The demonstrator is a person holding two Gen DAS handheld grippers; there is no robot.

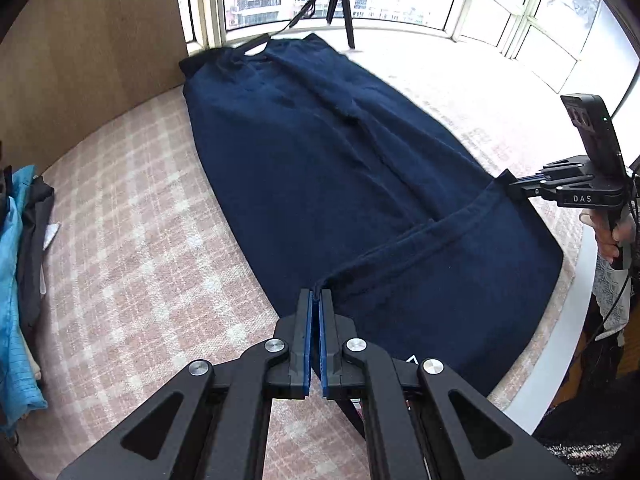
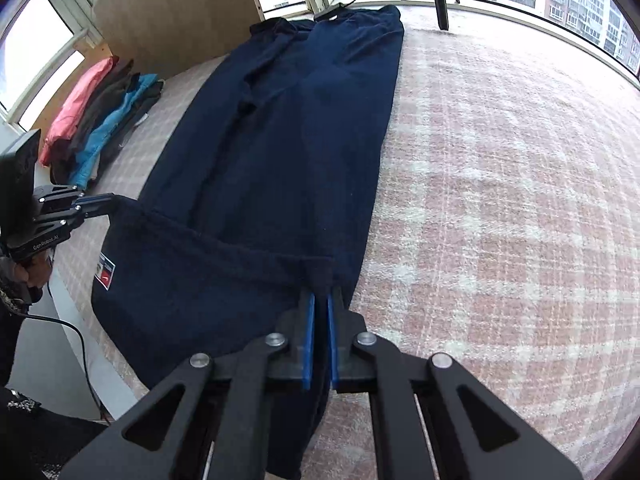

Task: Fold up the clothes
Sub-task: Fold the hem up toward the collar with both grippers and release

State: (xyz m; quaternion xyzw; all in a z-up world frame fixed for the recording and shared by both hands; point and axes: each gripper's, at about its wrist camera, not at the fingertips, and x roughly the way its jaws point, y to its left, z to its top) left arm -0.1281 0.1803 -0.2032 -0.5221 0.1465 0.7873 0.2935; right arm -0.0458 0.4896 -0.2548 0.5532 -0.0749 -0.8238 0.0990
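A long navy blue garment point(image 1: 328, 152) lies flat on the pink plaid table cover, stretched away towards the window; it also fills the middle of the right wrist view point(image 2: 280, 140). Its near end is lifted and folded back over itself. My left gripper point(image 1: 319, 294) is shut on the near left corner of this end. My right gripper point(image 2: 321, 298) is shut on the near right corner. Each gripper shows in the other's view, the right one point(image 1: 510, 182) and the left one point(image 2: 114, 200), both pinching the raised hem. A small label point(image 2: 106, 274) shows on the folded part.
A pile of folded clothes, pink, dark and blue point(image 2: 100, 120), lies at the table's left side, also in the left wrist view point(image 1: 16, 280). A black tripod point(image 1: 340, 4) and a cable stand by the window. A wooden panel point(image 1: 88, 60) is at the far left. The table's white front edge point(image 1: 560, 360) is near.
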